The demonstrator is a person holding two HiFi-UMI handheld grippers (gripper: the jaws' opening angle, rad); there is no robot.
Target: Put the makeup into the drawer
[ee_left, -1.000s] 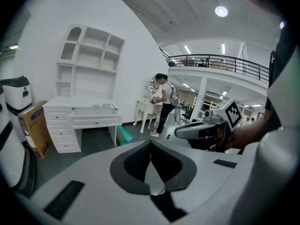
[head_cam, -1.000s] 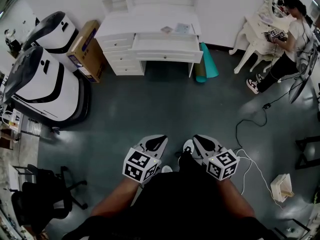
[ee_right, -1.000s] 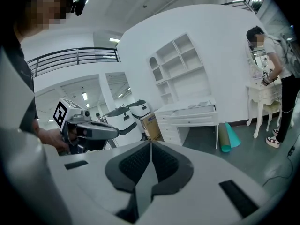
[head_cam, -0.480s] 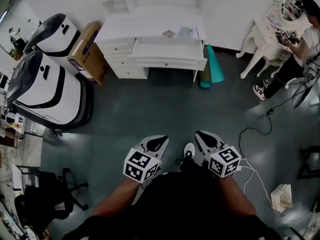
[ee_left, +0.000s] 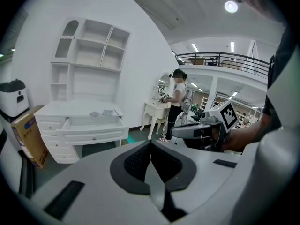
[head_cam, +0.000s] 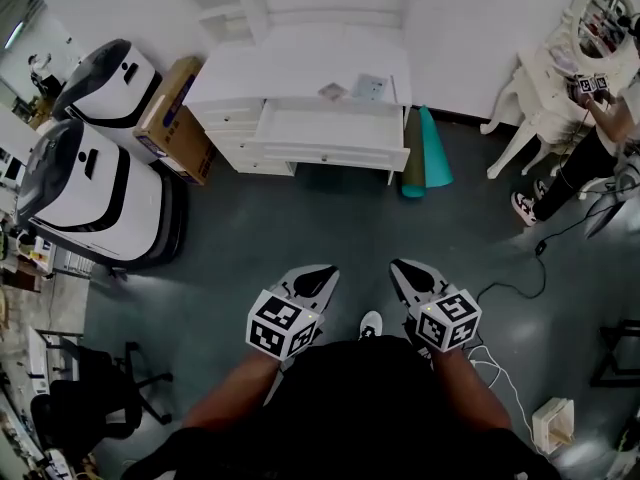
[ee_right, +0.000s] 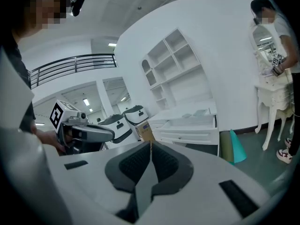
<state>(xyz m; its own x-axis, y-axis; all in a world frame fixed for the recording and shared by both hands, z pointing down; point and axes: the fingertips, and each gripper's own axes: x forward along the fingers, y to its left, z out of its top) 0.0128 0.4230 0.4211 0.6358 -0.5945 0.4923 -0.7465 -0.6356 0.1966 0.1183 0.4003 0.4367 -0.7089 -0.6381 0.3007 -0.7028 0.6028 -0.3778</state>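
A white desk (head_cam: pixel 300 68) stands at the far wall, its wide middle drawer (head_cam: pixel 325 133) pulled open. Two small flat makeup items (head_cam: pixel 352 88) lie on the desk top behind the drawer; they also show as makeup items (ee_left: pixel 107 112) in the left gripper view. My left gripper (head_cam: pixel 322 271) and right gripper (head_cam: pixel 398 267) are held side by side over the dark floor, well short of the desk. Both are shut with nothing between the jaws. In its own view the left gripper (ee_left: pixel 150 143) faces the drawer (ee_left: pixel 91 125), and the right gripper (ee_right: pixel 150 145) faces the drawer (ee_right: pixel 187 124).
Two big white and black machines (head_cam: pixel 90 188) and a cardboard box (head_cam: pixel 170 108) stand left of the desk. Rolled teal mats (head_cam: pixel 425 148) lean at its right. A person (head_cam: pixel 600 138) stands at a white vanity table (head_cam: pixel 550 88) far right. Cables (head_cam: pixel 500 288) lie on the floor.
The desk has come lower and larger in the head view as I walk toward it. Both grippers have stayed shut and side by side.
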